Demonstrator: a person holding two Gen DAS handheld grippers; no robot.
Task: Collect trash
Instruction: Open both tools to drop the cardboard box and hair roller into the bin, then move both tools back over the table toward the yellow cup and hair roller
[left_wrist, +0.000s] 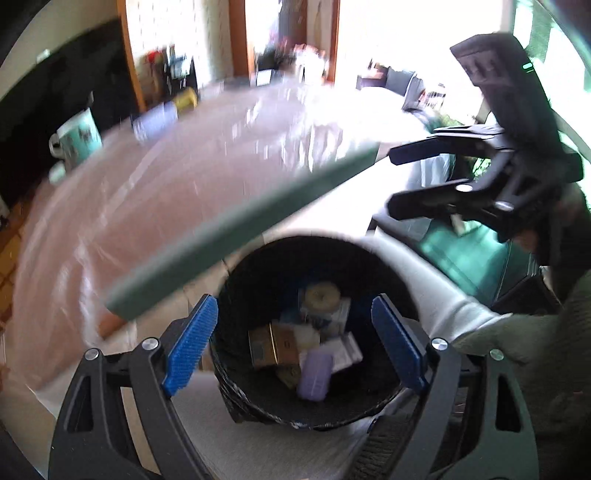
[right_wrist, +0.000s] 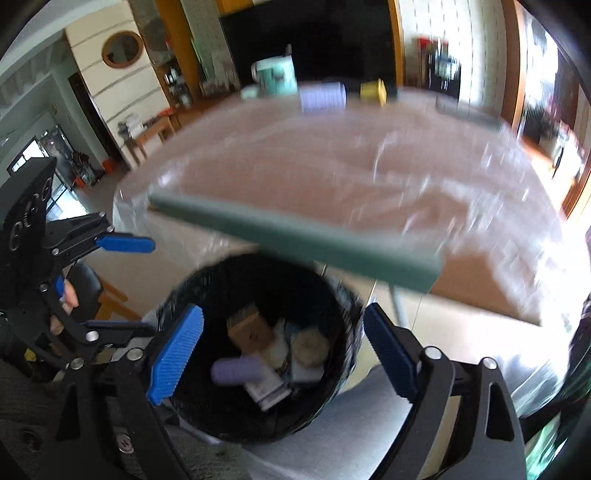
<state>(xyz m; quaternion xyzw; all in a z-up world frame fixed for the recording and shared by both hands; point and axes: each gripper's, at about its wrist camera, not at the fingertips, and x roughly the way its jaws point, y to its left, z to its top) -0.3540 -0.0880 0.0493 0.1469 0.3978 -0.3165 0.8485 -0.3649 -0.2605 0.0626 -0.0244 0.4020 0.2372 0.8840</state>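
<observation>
left gripper (left_wrist: 293, 345): seen parted wide over the bin, nothing between the blue pads (left_wrist: 190, 343); released, empty.
right gripper (right_wrist: 284, 352): likewise spread wide above the same bin, no item pinched between its pads (right_wrist: 175, 354); released, empty.
bin (left_wrist: 258, 410): a black round bin found directly below both grippers, mouth up, just in front of the table edge and lower than the tabletop.
trash in bin: a lilac roller (left_wrist: 314, 374), a tan box (left_wrist: 271, 347), a round pale puck (left_wrist: 325, 295) and white packets are seen lying at the bottom; these are judged already collected.
table edge (left_wrist: 229, 236): a grey-green rim is seen crossing just beyond the bin, the tabletop being covered in clear plastic sheet (right_wrist: 332, 173).
remaining items: a lilac roll (right_wrist: 322, 96), a yellow block (right_wrist: 373, 92) and a teal mug (right_wrist: 276, 76) are seen at the far edge of the table, well apart from both grippers; whether the mug counts as trash cannot be told.
direction: the remaining items lie up and forward across the whole tabletop from the bin.
long axis: the lilac roll lies on its side, its length running along the far edge, left to right in the right wrist view.
nearer hand: in the left wrist view these items sit far left, in the right wrist view near centre; neither hand is judged clearly nearer, motion blur making this uncertain.
next move: a reach over the table is judged needed, jaws closing across the roll's width.
</observation>
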